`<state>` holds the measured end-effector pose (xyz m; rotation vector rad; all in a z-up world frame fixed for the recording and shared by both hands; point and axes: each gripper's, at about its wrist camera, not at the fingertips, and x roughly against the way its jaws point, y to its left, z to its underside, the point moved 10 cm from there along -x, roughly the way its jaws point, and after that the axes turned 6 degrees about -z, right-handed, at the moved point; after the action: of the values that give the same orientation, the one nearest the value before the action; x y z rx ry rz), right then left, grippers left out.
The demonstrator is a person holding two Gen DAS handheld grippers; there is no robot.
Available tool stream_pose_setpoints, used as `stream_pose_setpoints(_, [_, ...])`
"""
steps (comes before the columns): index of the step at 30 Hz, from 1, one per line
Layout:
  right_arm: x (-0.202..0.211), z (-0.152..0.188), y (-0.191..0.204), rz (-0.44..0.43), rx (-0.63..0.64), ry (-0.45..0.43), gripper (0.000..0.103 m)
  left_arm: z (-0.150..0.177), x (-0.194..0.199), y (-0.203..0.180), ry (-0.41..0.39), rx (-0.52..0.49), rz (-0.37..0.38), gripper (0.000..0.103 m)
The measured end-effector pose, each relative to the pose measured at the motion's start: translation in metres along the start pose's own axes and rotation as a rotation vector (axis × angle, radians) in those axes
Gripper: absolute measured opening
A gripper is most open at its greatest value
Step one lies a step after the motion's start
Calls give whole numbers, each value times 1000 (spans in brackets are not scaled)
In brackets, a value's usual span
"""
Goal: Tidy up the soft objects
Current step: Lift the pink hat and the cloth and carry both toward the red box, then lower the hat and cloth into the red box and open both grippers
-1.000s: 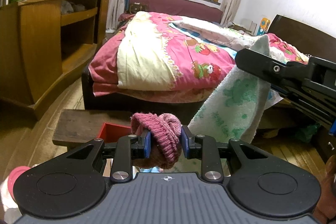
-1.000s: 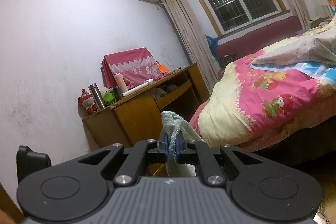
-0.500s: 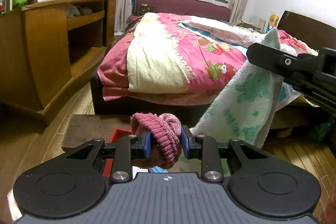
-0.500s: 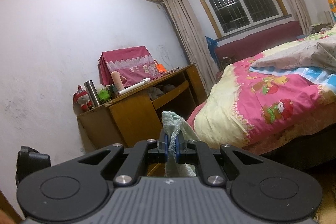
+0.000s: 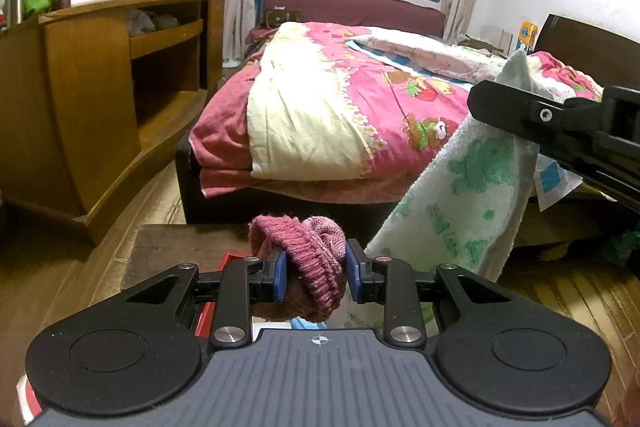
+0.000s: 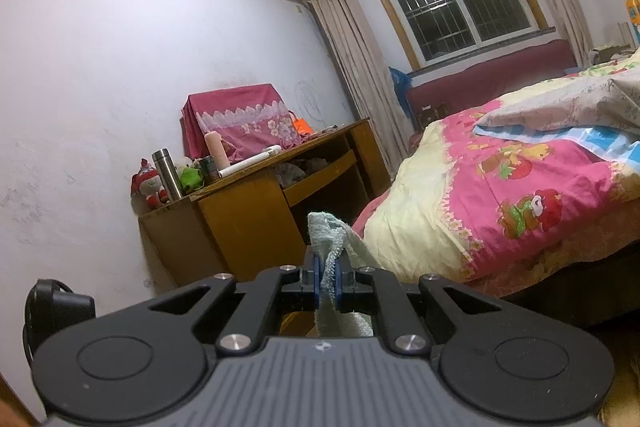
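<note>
The left gripper (image 5: 315,275) clamps a pink knit hat (image 5: 306,267) above a low wooden bench (image 5: 176,247). The right gripper (image 6: 328,283) pinches a green towel (image 5: 460,199), which hangs in the air beside the bed (image 5: 320,115). Both items are lifted; neither is yet put away.

Both tools same build: matte black plastic, ribbed grey plate at the base with a small crosshair mark in its centre. Two round raised discs flank the plate, one each side. Black linkage arms with triangular cut-outs run forward, pinned by silver round-head screws. Left tool (image 5: 315,269) fingers carry blue pads (image 5: 281,274) on the inner faces; right tool (image 6: 328,277) has the same blue pads (image 6: 317,279). From the left wrist view, the right tool's side is a black bar with one silver hex screw.
</note>
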<state>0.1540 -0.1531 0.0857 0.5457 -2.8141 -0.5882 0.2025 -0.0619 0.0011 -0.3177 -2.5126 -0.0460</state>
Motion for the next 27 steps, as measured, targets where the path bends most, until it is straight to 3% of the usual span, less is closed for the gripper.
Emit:
stream_pose_setpoints(14, [-20, 11, -16, 28, 17, 29, 0, 0, -24, 2, 8, -17, -19, 30])
stream_pose_setpoints(27, [-10, -9, -8, 1, 33, -46, 0, 4, -40, 6, 18, -19, -23, 31])
